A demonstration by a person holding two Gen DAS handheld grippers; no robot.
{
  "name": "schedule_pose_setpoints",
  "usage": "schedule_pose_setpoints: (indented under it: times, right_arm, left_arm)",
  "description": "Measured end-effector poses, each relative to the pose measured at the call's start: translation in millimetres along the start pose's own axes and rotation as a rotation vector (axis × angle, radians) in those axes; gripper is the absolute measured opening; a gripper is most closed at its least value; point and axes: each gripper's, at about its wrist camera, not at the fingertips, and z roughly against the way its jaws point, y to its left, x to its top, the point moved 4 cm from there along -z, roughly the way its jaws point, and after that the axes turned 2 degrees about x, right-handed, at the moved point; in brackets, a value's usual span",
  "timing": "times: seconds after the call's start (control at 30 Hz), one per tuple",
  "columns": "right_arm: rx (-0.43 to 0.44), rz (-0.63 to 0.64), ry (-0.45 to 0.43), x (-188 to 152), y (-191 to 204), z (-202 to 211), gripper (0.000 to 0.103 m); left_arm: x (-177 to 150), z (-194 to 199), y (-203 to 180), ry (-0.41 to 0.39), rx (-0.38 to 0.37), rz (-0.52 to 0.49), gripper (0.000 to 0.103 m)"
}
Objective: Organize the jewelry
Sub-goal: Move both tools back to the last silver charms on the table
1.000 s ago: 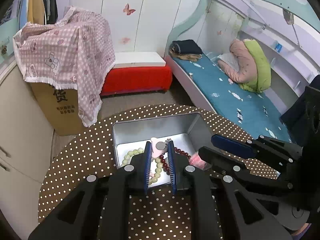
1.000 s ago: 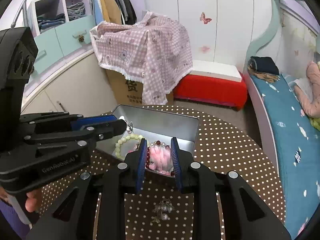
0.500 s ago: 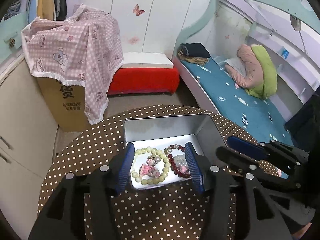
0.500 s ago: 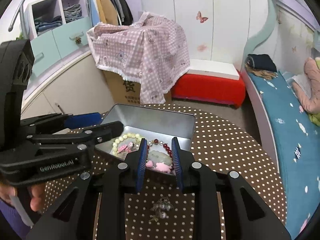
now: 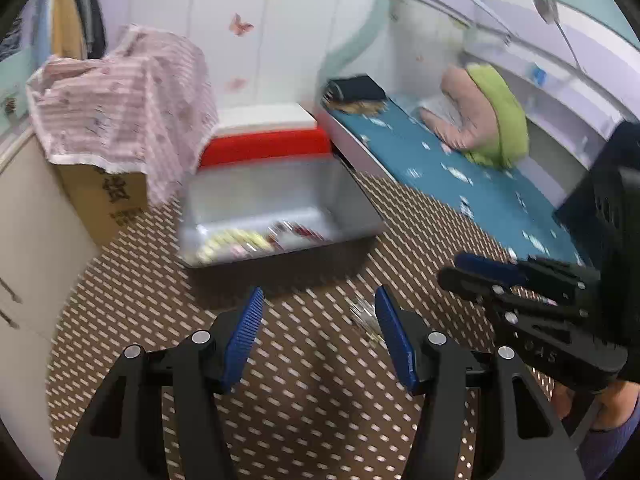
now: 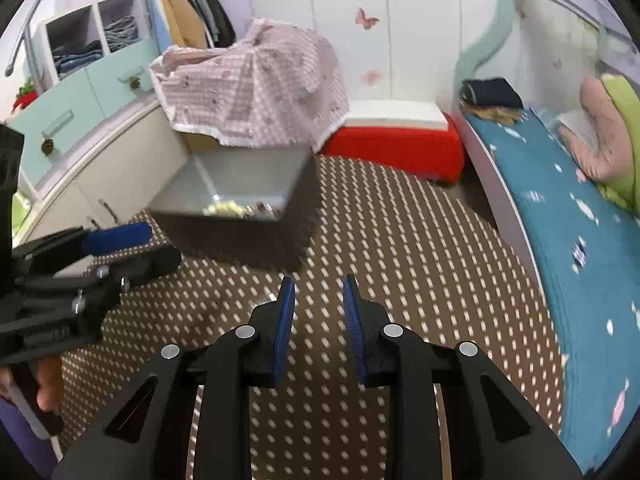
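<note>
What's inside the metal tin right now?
In the metal tin: a pale green bead bracelet and dark red beads, both motion-blurred. Smaller pieces can't be made out, and the near wall hides part of the floor.

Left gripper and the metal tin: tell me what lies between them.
Only bare polka-dot tablecloth lies between the left gripper and the metal tin, as the left wrist view shows; a small blurred trinket sits off right.

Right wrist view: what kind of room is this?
Likely a child's bedroom: a bed with a teal mattress, butterfly decals on white wardrobe doors, and cubby shelves holding folded clothes.
</note>
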Motion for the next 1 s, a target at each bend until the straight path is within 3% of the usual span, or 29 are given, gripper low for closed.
schedule_pose_setpoints:
  times: [0.2,0.37,0.43,0.57,0.73,1.0]
  right_arm:
    - [0.009,-0.033,0.023,-25,-16,-2,0.027]
    - [0.017,-0.058,0.024,-34,-25,-1,0.033]
    - [0.023,-0.062,0.023,-37,-27,-1,0.034]
    - [0.035,-0.069,0.025,-38,-27,-2,0.036]
    - [0.07,-0.028,0.041,-39,-12,-8,0.036]
    - [0.104,0.059,0.08,-35,32,-30,0.036]
  left_arm:
    - [-21,-26,-27,0.059,0.003,-0.043,0.056]
    - [-26,-40,-33,0.089,0.04,-0.066,0.054]
    - [-27,-44,-34,0.095,0.046,-0.076,0.044]
    - [-29,-46,-34,0.106,0.045,-0.081,0.042]
    - [-34,-37,-25,0.095,0.069,-0.087,0.042]
    - [-43,-24,5,0.097,0.117,-0.005,0.044]
